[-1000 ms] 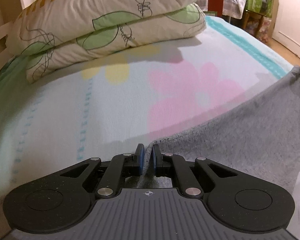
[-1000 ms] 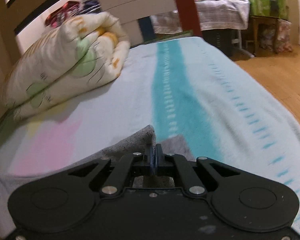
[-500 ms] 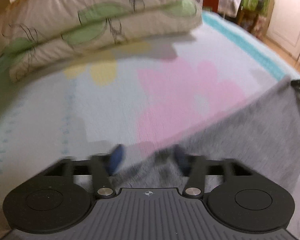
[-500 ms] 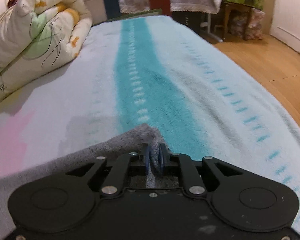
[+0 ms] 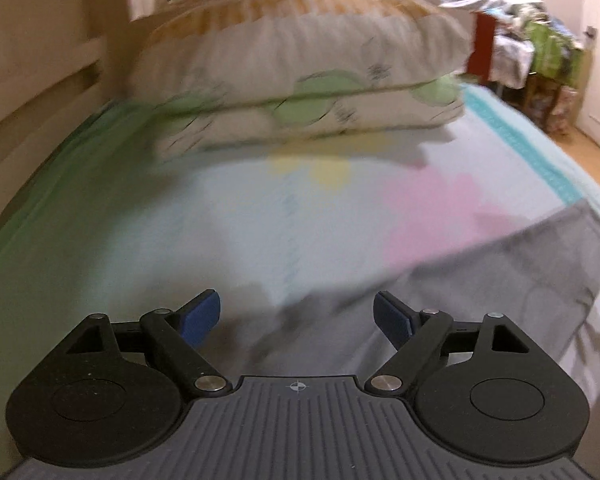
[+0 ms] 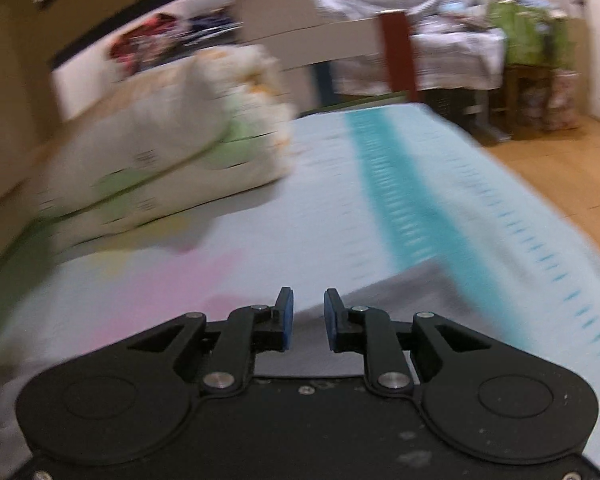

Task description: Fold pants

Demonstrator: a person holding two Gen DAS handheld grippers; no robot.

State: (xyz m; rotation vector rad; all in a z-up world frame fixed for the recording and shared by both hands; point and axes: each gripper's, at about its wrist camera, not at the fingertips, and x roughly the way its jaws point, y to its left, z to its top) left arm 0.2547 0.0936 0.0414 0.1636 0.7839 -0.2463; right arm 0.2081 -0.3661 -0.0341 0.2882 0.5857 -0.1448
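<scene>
Your left gripper (image 5: 296, 316) has its jaws spread wide and opening further, with nothing pinched; the grey pants (image 5: 480, 292) lie on the bed below and just ahead of the blue pads (image 5: 202, 314), clear of them. Your right gripper (image 6: 308, 318) shows a narrower gap, also widening, and no cloth sits between its pads either; the grey edge runs just under and past them. So both ends are let go. Judging by that, one fold looks laid down and released, though neither view shows the whole garment, so you cannot count the folds done or left. Expect at least a check of the edges, perhaps another fold. The pants rest flat on the bedsheet (image 5: 228, 220), over the pale pink patch and reaching toward the teal stripe (image 6: 404, 208) on the right side. Fabric reads as soft heathered grey knit, mostly smooth, with a straight far edge and a slight rumple near the left pads. A folded quilt (image 5: 300, 76) sits well beyond, at the head of the bed. Both views are motion-blurred.
</scene>
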